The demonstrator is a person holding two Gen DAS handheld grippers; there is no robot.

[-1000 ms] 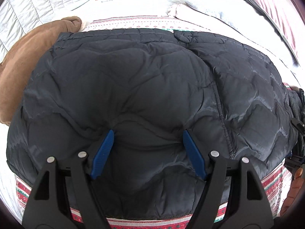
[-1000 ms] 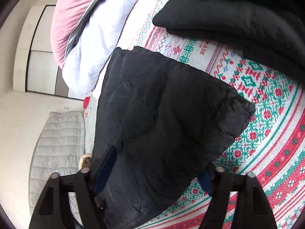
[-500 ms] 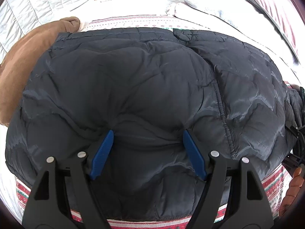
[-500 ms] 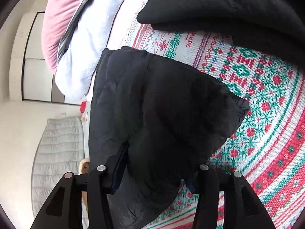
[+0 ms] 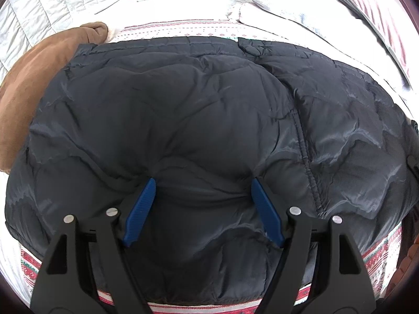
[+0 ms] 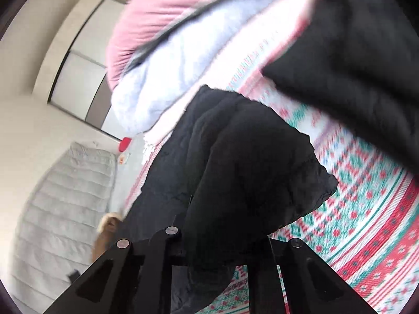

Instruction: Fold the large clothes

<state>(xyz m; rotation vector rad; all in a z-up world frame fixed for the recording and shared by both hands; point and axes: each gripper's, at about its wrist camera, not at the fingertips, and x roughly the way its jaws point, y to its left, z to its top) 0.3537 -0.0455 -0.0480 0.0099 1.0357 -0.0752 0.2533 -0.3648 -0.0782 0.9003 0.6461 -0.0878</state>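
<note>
A dark navy quilted puffer jacket [image 5: 199, 120] lies spread on a red, green and white patterned blanket [image 5: 183, 28]. My left gripper [image 5: 204, 185] is open, its blue pads pressed down on the jacket's near part with fabric bulging between them. In the right wrist view my right gripper [image 6: 222, 238] is shut on the jacket's sleeve [image 6: 251, 178], which hangs lifted over the blanket [image 6: 366, 209]; its fingertips are hidden by the fabric.
A brown cushion [image 5: 31, 78] lies left of the jacket. A white quilted cover [image 5: 52, 2] is at the far left. Pale blue and pink bedding [image 6: 183, 39] is piled beyond. Another black garment [image 6: 353, 52] lies on the blanket at the right.
My right gripper has closed on the sleeve, lifted it and swung; the view is blurred with motion. My left gripper has stayed pressed on the jacket.
</note>
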